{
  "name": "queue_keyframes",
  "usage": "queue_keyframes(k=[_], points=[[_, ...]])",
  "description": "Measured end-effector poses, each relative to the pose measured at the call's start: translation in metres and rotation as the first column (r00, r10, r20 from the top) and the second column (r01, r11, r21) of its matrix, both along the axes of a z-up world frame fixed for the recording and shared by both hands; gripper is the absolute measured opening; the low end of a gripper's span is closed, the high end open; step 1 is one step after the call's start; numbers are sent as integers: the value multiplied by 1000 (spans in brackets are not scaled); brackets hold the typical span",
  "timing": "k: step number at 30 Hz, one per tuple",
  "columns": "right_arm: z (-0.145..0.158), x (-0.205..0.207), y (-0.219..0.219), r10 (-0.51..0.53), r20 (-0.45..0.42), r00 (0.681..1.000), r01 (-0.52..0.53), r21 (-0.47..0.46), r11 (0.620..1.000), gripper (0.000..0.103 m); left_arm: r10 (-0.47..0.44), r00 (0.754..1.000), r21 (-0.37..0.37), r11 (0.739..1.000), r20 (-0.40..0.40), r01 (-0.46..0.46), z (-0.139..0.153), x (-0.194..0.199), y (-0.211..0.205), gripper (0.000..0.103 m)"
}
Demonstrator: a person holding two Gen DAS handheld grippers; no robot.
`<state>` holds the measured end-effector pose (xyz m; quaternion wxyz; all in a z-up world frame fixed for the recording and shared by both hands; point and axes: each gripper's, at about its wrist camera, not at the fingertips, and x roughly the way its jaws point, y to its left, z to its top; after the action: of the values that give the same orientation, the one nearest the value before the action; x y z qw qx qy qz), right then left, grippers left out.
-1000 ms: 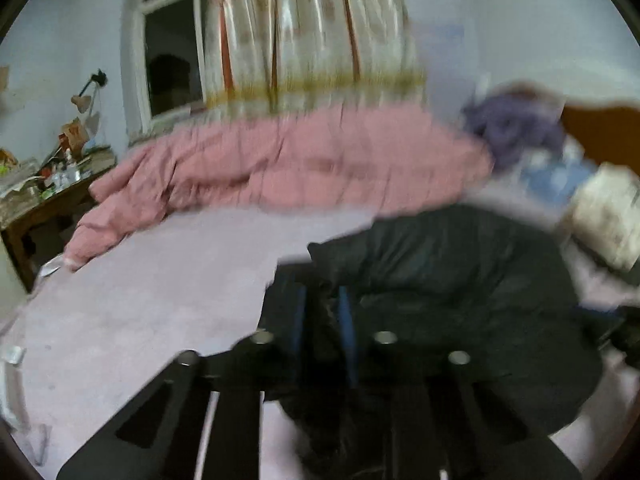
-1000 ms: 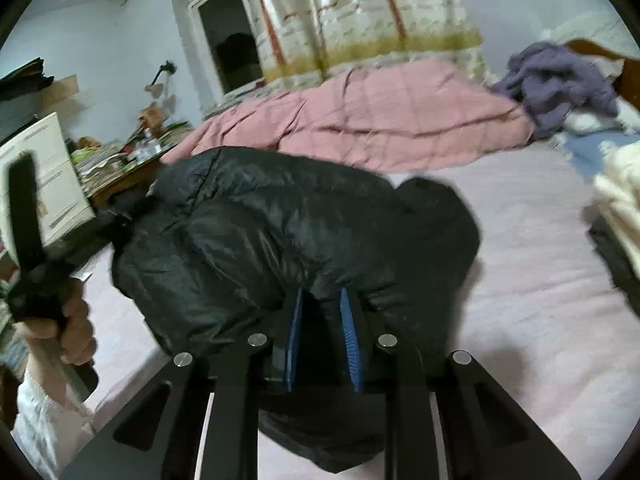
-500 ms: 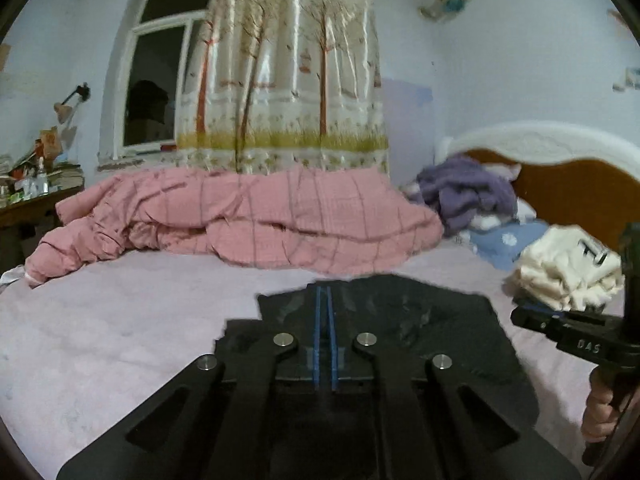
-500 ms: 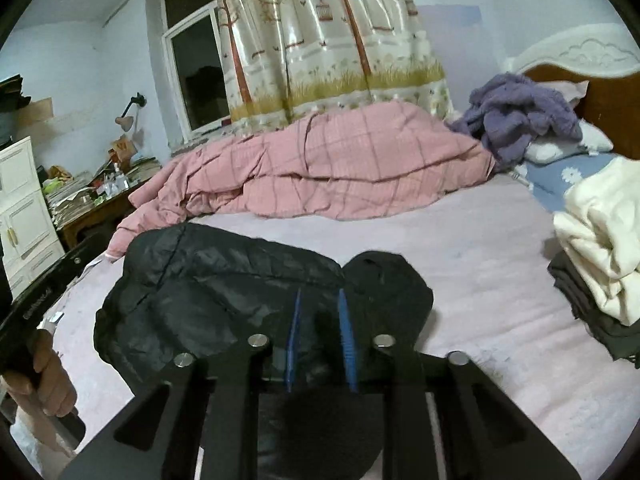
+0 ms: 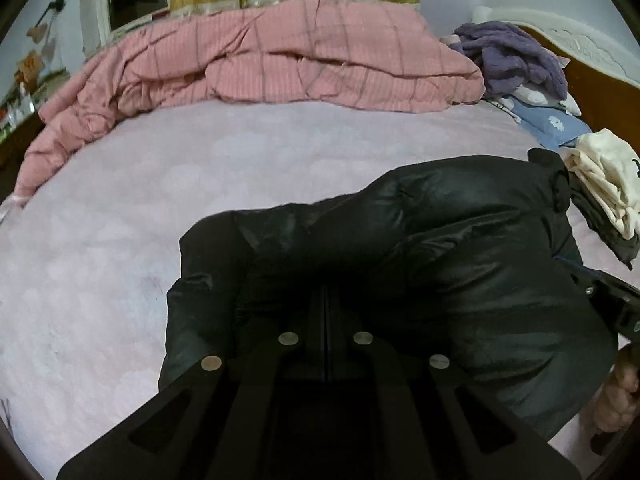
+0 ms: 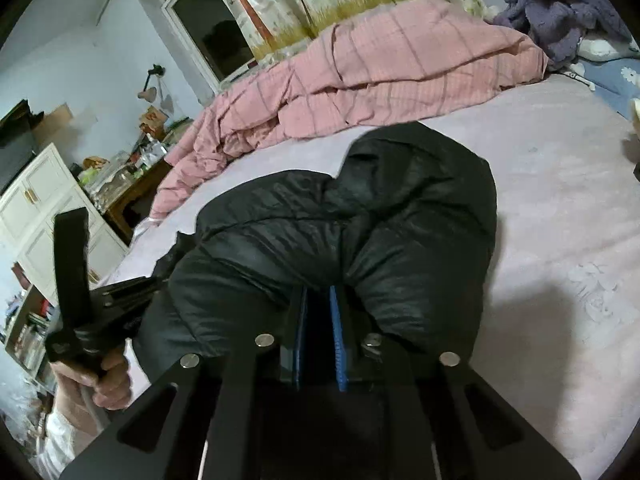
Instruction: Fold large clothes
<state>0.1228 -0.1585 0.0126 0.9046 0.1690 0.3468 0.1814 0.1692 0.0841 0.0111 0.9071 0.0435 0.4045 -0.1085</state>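
Lying bunched on the pale lilac bed sheet [image 5: 120,208] is a black puffer jacket [image 5: 460,248], and it is being held from two sides at its near edge. In the left wrist view the left gripper [image 5: 326,308] is being pressed fully together, its two fingers meeting along a thin line with the dark padded fabric pinched at their tips; whether much cloth is caught there cannot be told, since black lies on black. In the right wrist view the right gripper [image 6: 320,304] is being closed, its blue pads [image 6: 335,332] being drawn toward each other with a fold of the jacket being squeezed between them. The jacket is being kept in a rumpled mound, with its hood-like rounded end [image 6: 420,172] lying toward the far side of the bed.

A person's left hand [image 6: 108,380] is being seen at the lower left of the right wrist view, wrapped around the black handle of the other tool, beside a white sleeve [image 6: 60,440]. The right hand [image 5: 618,400] is being glimpsed at the right edge of the left wrist view.

Along the far side of the bed a pink checked quilt [image 5: 260,56] is being left heaped, well apart from the jacket. A purple fleece garment [image 5: 516,56] is lying near the white and brown headboard [image 5: 588,48], and a cream folded garment [image 5: 608,184] is resting just beside the jacket's far right end. A tree-patterned curtain [image 6: 340,4] is hanging beside a dark window [image 6: 208,32], and a white cabinet [image 6: 44,200] and a cluttered wooden desk [image 6: 132,188] are standing at the left.
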Motion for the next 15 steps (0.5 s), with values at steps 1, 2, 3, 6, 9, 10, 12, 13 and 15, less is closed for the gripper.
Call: queue_keyframes(k=[1, 2, 3, 6, 9, 10, 12, 13, 15], points=[[-3, 1, 3, 7, 1, 1000, -7, -20, 1000, 10, 0, 1000, 13, 1000, -5, 0, -3, -2, -1, 0], [-8, 2, 8, 16, 0, 1000, -16, -47, 999, 10, 4, 1000, 34, 999, -14, -4, -6, -3, -3, 1], [-10, 2, 12, 16, 3, 1000, -16, -63, 998, 10, 7, 1000, 68, 998, -19, -6, -9, -3, -7, 1], [-12, 1, 20, 15, 12, 1000, -13, -102, 995, 10, -4, 1000, 113, 994, -22, 6, -13, 1, -10, 1], [-16, 4, 18, 23, -2, 1000, -23, -89, 996, 9, 4, 999, 71, 997, -43, -1, -15, 4, -3, 1], [-17, 4, 16, 26, -7, 1000, -26, -78, 997, 9, 3, 999, 71, 997, -42, 0, -15, 3, -3, 1], [-19, 6, 14, 29, -16, 999, -30, -58, 998, 9, 4, 999, 76, 997, -39, -1, -15, 4, -3, 1], [-19, 6, 15, 27, -16, 1000, -28, -62, 998, 9, 6, 999, 78, 997, -38, -3, -15, 4, -3, 1], [-18, 4, 19, 19, -8, 1000, -19, -93, 995, 9, 7, 999, 82, 997, -36, -4, -15, 3, -4, 1]])
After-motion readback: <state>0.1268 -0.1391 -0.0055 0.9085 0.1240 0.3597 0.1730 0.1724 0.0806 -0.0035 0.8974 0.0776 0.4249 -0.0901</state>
